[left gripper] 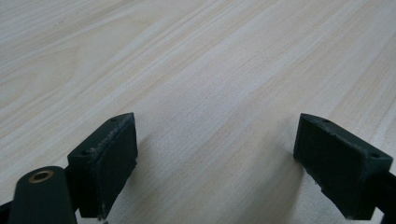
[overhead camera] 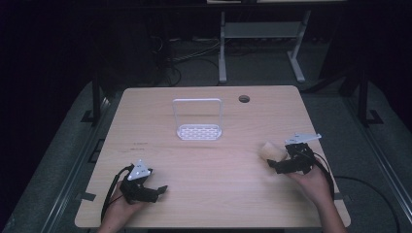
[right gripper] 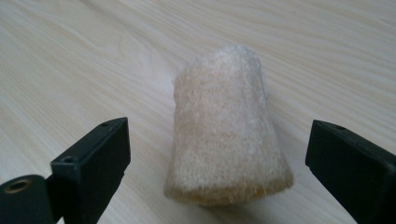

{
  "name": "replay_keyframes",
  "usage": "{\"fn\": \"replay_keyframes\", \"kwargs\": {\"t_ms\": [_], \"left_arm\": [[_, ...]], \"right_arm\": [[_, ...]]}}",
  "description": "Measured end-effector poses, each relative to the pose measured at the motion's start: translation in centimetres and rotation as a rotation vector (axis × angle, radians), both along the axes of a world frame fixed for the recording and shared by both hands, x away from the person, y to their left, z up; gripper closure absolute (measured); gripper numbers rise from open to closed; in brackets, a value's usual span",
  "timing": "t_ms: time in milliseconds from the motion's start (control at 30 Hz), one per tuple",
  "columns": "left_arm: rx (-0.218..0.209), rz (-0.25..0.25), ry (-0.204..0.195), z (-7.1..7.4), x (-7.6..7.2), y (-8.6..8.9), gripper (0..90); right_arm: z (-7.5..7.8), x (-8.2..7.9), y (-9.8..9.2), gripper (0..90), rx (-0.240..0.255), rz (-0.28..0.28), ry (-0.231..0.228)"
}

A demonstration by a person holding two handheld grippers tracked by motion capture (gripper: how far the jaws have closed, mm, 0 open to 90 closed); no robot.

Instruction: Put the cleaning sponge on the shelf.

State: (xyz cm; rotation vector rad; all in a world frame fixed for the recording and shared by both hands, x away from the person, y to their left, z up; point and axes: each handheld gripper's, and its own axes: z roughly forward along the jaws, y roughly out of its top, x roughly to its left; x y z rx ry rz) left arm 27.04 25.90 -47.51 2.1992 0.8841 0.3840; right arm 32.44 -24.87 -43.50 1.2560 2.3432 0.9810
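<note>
A pale, fibrous loofah piece (right gripper: 226,126) lies on the wooden table (overhead camera: 209,170), at the right side in the high view (overhead camera: 272,152). My right gripper (right gripper: 219,163) is open, its two black jaws standing either side of the loofah with gaps on both sides. In the high view the right gripper (overhead camera: 274,165) points left toward the loofah. My left gripper (left gripper: 212,163) is open over bare wood, with nothing between its jaws. It sits near the table's front left in the high view (overhead camera: 155,190).
A white wire rack (overhead camera: 199,121) with a perforated base stands upright at the table's middle back. A round cable hole (overhead camera: 244,99) is at the back right. Beyond the table stand a desk frame's legs (overhead camera: 222,48) and floor cables.
</note>
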Motion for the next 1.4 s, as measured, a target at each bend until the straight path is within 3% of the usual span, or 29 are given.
{"fn": "replay_keyframes", "kwargs": {"t_ms": [500,900,1133,1400], "left_arm": [[0.001,0.0,0.0,0.0,0.0,0.0,12.9],[0.001,0.0,0.0,0.0,0.0,0.0,12.9],[0.001,0.0,0.0,0.0,0.0,0.0,12.9],[0.001,0.0,0.001,0.0,0.0,0.0,12.9]], "right_arm": [[-1.3,1.4,0.9,7.2,-0.021,0.003,0.033],[-2.0,1.9,1.1,15.6,-0.034,0.012,0.06],[-2.0,1.9,1.1,28.0,-0.05,0.024,0.063],[-2.0,1.8,1.1,29.8,-0.053,0.025,0.064]]}}
